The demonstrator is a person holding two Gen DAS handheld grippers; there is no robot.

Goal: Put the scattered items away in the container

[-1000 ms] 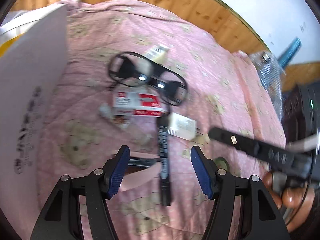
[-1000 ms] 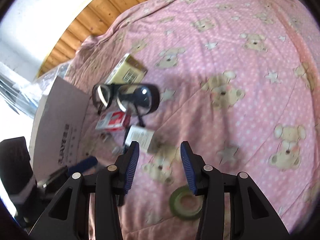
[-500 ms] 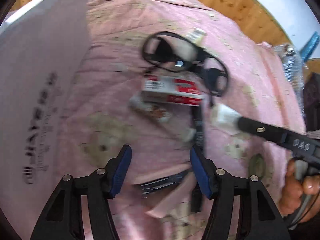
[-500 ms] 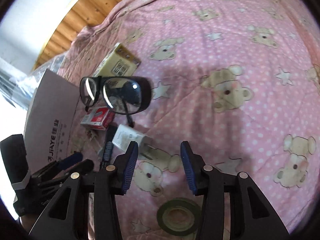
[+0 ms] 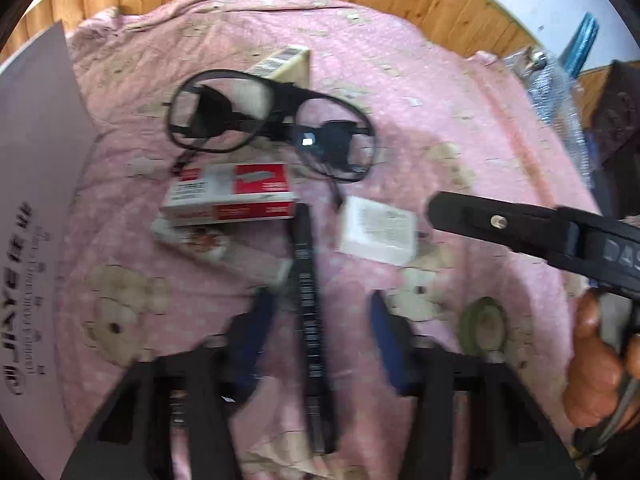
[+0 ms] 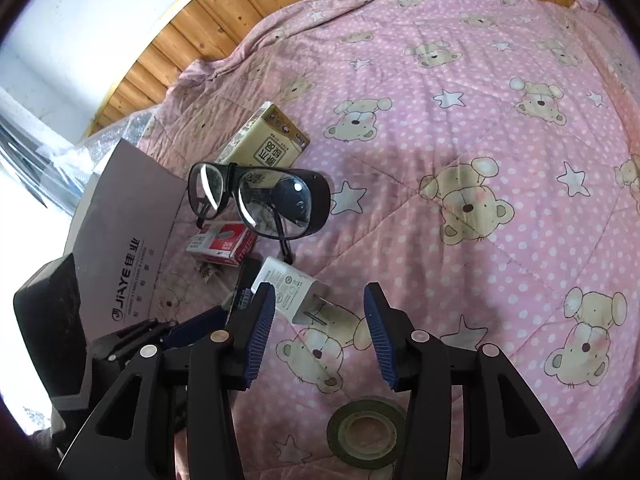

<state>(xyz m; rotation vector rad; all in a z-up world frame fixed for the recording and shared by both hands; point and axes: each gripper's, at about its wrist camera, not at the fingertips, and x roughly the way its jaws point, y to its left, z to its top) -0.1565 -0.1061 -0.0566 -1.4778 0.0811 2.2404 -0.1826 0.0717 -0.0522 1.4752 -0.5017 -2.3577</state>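
My left gripper (image 5: 318, 336) is open and motion-blurred, low over the pink bedspread, with a black pen (image 5: 308, 300) lying lengthwise between its fingers. Beyond it lie a white tube (image 5: 216, 248), a red-and-white box (image 5: 232, 196), black-framed glasses (image 5: 272, 124) and a white charger (image 5: 378, 230). The white container box (image 5: 36, 200) stands at the left. My right gripper (image 6: 320, 336) is open just short of the charger (image 6: 292, 288), whose prongs point between the fingers. A tape roll (image 6: 366, 436) lies under the right gripper.
A yellow tissue pack (image 6: 268, 140) lies behind the glasses (image 6: 260, 200). The container's flap (image 6: 124, 248) rises at the left, beside the left gripper (image 6: 132, 336). A wooden headboard (image 6: 224, 12) borders the bed, and wide pink bedspread (image 6: 480, 160) stretches to the right. A hand (image 5: 596, 360) holds the right gripper.
The left gripper swung right from the container side and now straddles the pen. The right gripper moved closer to the charger, which now sits just ahead of its fingers.
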